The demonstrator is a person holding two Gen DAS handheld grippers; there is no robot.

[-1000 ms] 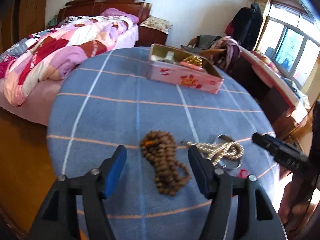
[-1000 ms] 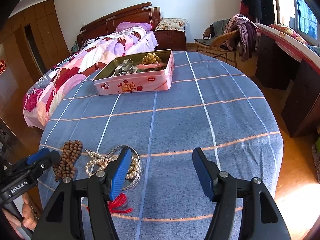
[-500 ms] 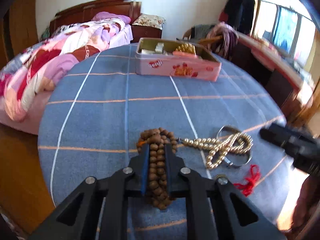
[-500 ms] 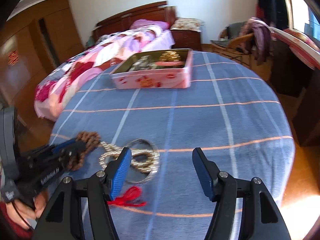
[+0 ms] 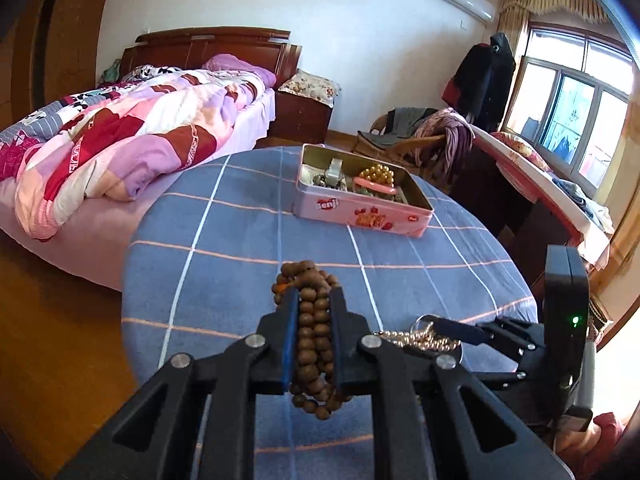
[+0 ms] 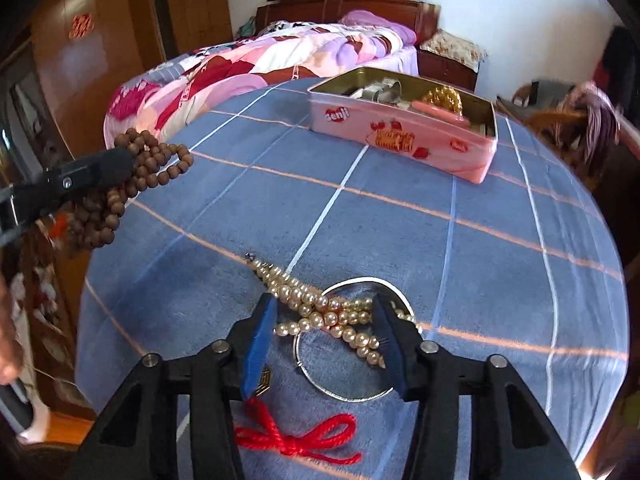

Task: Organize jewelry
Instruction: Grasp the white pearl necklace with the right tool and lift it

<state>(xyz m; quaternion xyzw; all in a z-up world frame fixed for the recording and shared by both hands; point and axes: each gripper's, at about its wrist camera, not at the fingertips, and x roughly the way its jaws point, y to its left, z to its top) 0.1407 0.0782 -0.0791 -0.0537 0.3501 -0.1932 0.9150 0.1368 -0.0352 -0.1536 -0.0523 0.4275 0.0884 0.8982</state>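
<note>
My left gripper (image 5: 314,300) is shut on a string of brown wooden beads (image 5: 312,320) and holds it lifted above the blue checked tablecloth (image 5: 240,248); the beads also show hanging at the left of the right wrist view (image 6: 140,172). My right gripper (image 6: 324,320) is open, its jaws on either side of a pearl necklace (image 6: 320,312) that lies across a silver bangle (image 6: 348,392). A red string bow (image 6: 296,440) lies just below. The open pink tin (image 5: 360,196) (image 6: 404,132) holds several jewelry pieces at the table's far side.
A bed with a patchwork quilt (image 5: 120,136) stands beyond the table's left edge. A chair with clothes (image 5: 420,136) and a desk (image 5: 540,184) are at the right. The round table's edge drops to wooden floor (image 5: 60,340).
My left gripper closed on the wooden beads and lifted them off the cloth. My right gripper moved left and down over the pearl necklace, jaws narrower than before.
</note>
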